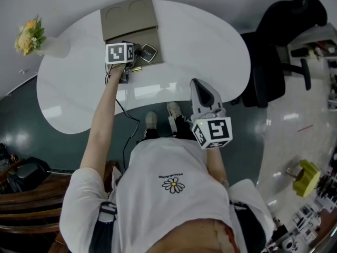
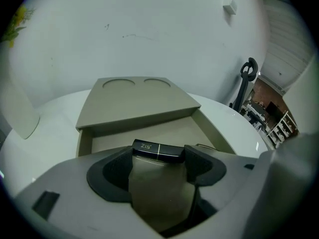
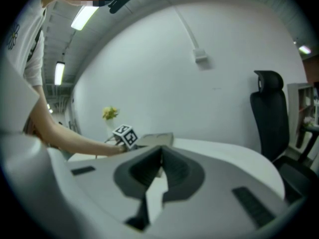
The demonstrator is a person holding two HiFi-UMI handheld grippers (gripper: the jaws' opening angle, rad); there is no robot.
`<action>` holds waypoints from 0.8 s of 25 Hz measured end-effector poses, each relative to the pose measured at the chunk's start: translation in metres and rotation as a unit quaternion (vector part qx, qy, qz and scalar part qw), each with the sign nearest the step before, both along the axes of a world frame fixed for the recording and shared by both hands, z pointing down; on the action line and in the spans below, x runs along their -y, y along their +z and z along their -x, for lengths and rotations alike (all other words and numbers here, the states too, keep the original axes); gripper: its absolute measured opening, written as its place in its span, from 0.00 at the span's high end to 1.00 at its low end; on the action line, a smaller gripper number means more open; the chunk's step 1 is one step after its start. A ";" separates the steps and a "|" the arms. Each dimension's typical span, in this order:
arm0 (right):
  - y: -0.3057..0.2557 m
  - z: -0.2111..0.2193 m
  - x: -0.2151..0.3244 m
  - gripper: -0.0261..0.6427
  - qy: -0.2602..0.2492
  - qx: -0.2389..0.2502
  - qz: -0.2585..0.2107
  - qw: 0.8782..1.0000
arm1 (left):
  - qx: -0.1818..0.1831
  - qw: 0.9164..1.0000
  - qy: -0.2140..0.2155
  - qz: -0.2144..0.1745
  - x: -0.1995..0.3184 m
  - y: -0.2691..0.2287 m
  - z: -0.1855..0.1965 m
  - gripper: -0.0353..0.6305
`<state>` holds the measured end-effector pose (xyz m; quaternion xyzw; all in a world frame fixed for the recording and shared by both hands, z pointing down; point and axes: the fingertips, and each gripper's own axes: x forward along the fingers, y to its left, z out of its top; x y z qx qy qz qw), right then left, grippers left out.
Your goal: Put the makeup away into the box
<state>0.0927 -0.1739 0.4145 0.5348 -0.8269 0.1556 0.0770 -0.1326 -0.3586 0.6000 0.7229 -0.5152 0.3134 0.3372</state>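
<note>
The left hand-held gripper [image 2: 160, 166] pinches a black makeup tube [image 2: 157, 151] crosswise just over the open box [image 2: 139, 101] on the counter [image 1: 200, 46]. This looks like the placing step. Next it likely needs lowering into the tray and releasing. The right hand-held gripper [image 3: 160, 171], jaws pressed together, holds nothing.

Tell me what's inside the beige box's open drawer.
A dark square compact lies in the drawer. The left hand-held gripper holds a black tube above the drawer and covers part of its floor, so anything beneath is hidden.
</note>
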 end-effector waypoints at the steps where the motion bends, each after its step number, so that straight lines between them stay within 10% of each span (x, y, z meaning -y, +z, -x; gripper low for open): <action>1: 0.000 0.000 -0.001 0.92 -0.001 -0.001 0.000 1.000 | 0.000 1.000 -0.003 -0.009 0.002 -0.002 0.001 0.44; 20: -0.007 0.014 -0.003 0.92 -0.019 -0.002 -0.015 1.000 | 0.005 0.999 -0.001 -0.048 -0.001 -0.022 0.004 0.44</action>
